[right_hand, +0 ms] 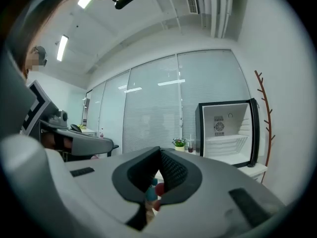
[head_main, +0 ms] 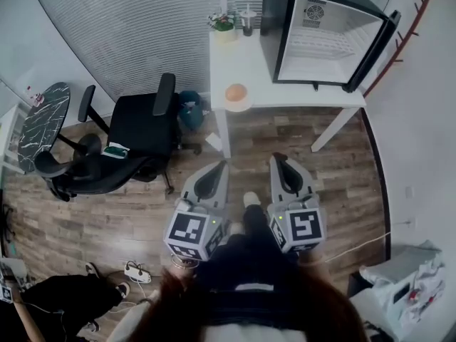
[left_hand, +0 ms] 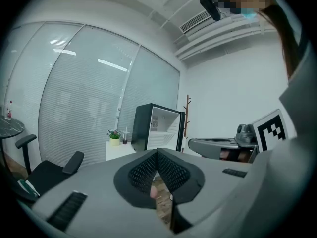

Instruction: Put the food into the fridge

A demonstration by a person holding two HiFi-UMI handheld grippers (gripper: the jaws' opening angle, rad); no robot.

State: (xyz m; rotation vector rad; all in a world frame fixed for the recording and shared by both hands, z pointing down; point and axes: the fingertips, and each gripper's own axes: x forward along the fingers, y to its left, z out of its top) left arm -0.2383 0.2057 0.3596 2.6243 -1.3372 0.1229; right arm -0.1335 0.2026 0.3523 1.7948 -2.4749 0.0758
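**Two hand-held grippers level before the open mini fridge, food on the tabletop**

A person stands on the wood-plank floor [head_main: 349,169] and faces a white tabletop [head_main: 246,66]. The left hand-held gripper [head_main: 212,179] and the right hand-held gripper [head_main: 286,171] are side by side at waist height. Both point roughly level toward the tabletop and are well apart from it. In each gripper view the ribbed pads are pressed together at their tips with nothing pinched between them.

The food, a round orange-coloured item [head_main: 236,91], lies on a small white plate [head_main: 238,107] at the near edge of the tabletop, left of the fridge and outside it. The black mini fridge [head_main: 324,45] stands on the right part of the tabletop. Its door [head_main: 375,47] is swung open to the right and shows a white interior with a wire shelf.

At the far edge of the tabletop stand a potted plant [head_main: 223,23] and a dark cup with a straw [head_main: 247,21]. A black office chair [head_main: 139,130] stands on the floor to the left of the tabletop.
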